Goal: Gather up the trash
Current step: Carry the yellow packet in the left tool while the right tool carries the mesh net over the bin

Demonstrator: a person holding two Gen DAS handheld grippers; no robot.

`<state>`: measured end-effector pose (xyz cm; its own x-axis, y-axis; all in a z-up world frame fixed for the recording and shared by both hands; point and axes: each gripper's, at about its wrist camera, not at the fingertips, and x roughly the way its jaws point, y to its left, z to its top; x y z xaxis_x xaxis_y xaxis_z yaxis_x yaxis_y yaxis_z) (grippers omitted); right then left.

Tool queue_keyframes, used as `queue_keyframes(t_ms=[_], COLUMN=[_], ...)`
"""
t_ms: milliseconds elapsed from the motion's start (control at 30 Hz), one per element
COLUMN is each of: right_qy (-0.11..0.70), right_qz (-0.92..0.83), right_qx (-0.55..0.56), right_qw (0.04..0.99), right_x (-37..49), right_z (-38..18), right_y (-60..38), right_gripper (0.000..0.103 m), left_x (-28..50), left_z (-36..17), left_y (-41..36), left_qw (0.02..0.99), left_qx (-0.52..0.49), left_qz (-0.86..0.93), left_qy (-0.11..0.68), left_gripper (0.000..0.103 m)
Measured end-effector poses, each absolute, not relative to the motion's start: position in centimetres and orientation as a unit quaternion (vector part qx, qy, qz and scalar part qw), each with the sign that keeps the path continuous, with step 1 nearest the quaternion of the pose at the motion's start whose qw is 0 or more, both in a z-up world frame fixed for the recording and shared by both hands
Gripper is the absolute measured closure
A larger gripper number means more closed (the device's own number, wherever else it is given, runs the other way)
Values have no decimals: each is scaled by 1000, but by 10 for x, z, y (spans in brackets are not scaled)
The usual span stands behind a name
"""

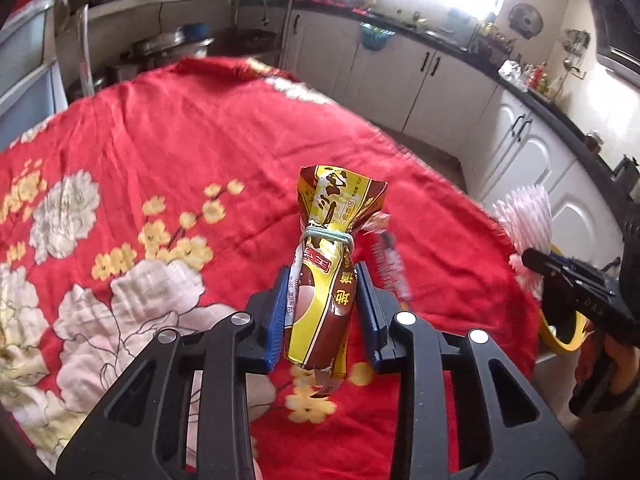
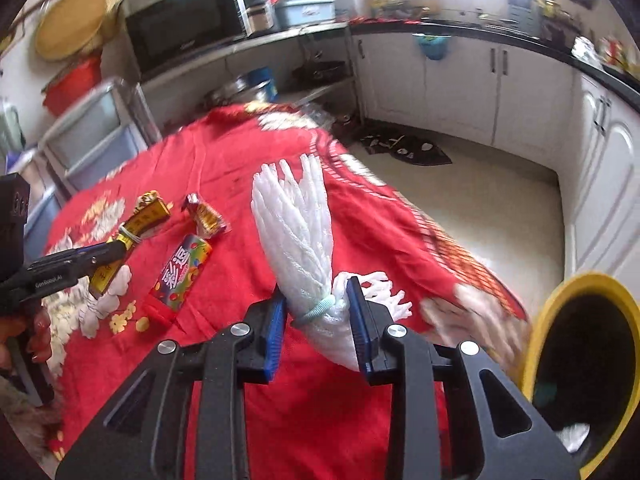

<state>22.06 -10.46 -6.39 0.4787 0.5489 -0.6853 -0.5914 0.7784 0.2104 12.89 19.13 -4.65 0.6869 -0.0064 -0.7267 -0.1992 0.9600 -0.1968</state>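
Note:
My left gripper (image 1: 322,308) is shut on a yellow-and-brown snack wrapper (image 1: 324,280) tied with a green band, held upright above the red floral tablecloth (image 1: 160,140). It also shows in the right wrist view (image 2: 132,232). My right gripper (image 2: 318,328) is shut on a white foam fruit net (image 2: 300,232) bound with a green band, held above the table's right edge. The net also shows in the left wrist view (image 1: 524,216). A yellow-rimmed trash bin (image 2: 560,292) stands on the floor at the lower right, below the table edge.
On the cloth lie a rainbow candy packet (image 2: 184,272) and a small red-gold wrapper (image 2: 206,216). White kitchen cabinets (image 2: 500,92) with a black counter run along the back and right. A dark floor mat (image 2: 404,146) lies beyond the table.

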Motion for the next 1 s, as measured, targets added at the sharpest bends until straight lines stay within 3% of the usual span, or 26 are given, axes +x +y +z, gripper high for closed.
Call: queue_keyframes(t_ms=[400, 1000], right_qy=[372, 361], right_qz=[244, 103], right_qx=[39, 134], right_qw=[895, 917], right_x=[205, 198], right_z=[-56, -75], right_y=[-212, -346], right_gripper=[75, 75], left_x=[159, 224], left_z=[-9, -19], left_y=[108, -66], left_qw=[928, 903], left_qx=[-105, -85], left_qz=[-43, -198], left_qy=[356, 372], left_gripper=[78, 78])
